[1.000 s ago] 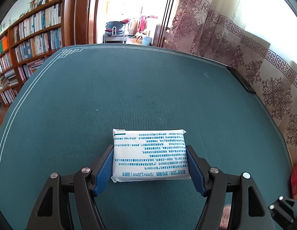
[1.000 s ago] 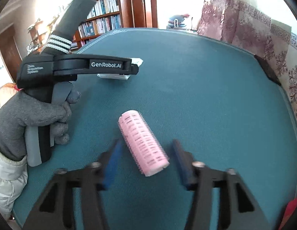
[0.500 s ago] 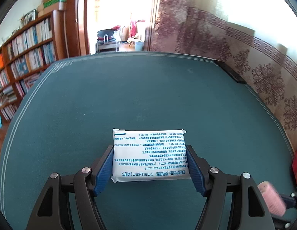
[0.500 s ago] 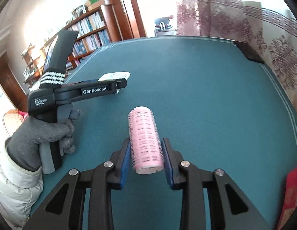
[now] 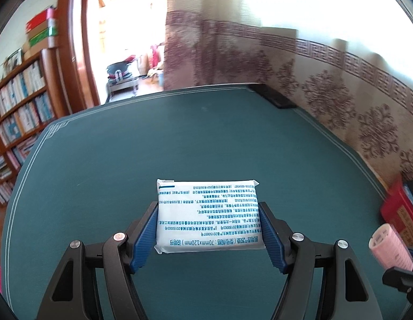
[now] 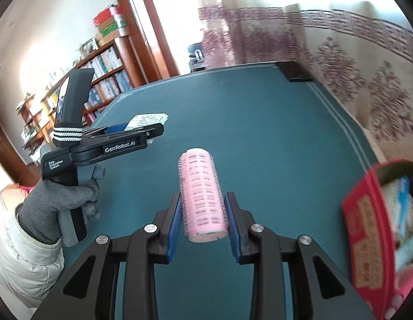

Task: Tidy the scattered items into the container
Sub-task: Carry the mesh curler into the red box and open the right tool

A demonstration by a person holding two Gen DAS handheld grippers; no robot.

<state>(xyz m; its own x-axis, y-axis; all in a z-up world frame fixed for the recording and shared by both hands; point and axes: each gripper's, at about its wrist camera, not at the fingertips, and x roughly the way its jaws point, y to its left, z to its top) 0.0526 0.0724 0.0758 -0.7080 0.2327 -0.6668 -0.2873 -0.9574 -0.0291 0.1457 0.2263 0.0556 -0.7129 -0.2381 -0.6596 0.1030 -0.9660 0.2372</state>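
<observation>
left wrist view has the white packet (image 5: 208, 216) at its centre, a flat, soft-looking pouch covered in rows of small blue print that reads upside down and is mostly too fine to make out. the left gripper (image 5: 208, 236) clamps it by its two short sides between ribbed blue pads (image 5: 143, 236), above the counter (image 5: 153, 146). at the lower right edge of this view the pink hair roller (image 5: 390, 246) pokes in, cut off by the frame.

in the right wrist view the same roller (image 6: 203, 196) is a pink cylinder wrapped in fine bristly mesh, its open end facing the camera, pinched narrowly between the blue pads of the right gripper (image 6: 203, 222). to the left, a grey knitted glove (image 6: 58, 200) and a puffy pale sleeve (image 6: 24, 264) hold the other gripper's black handle; the packet (image 6: 147, 120) shows only partly behind its finger.

the red container (image 6: 366, 229) sits at the right edge, blurred and cropped; its contents cannot be identified beyond pale and blue patches. the counter is covered in dark teal cloth with pale double border lines. a black flat object (image 6: 295, 73) lies at the far corner. the patterned curtain (image 6: 353, 61) and bookshelves (image 6: 99, 72) behind are smeared by blur.
</observation>
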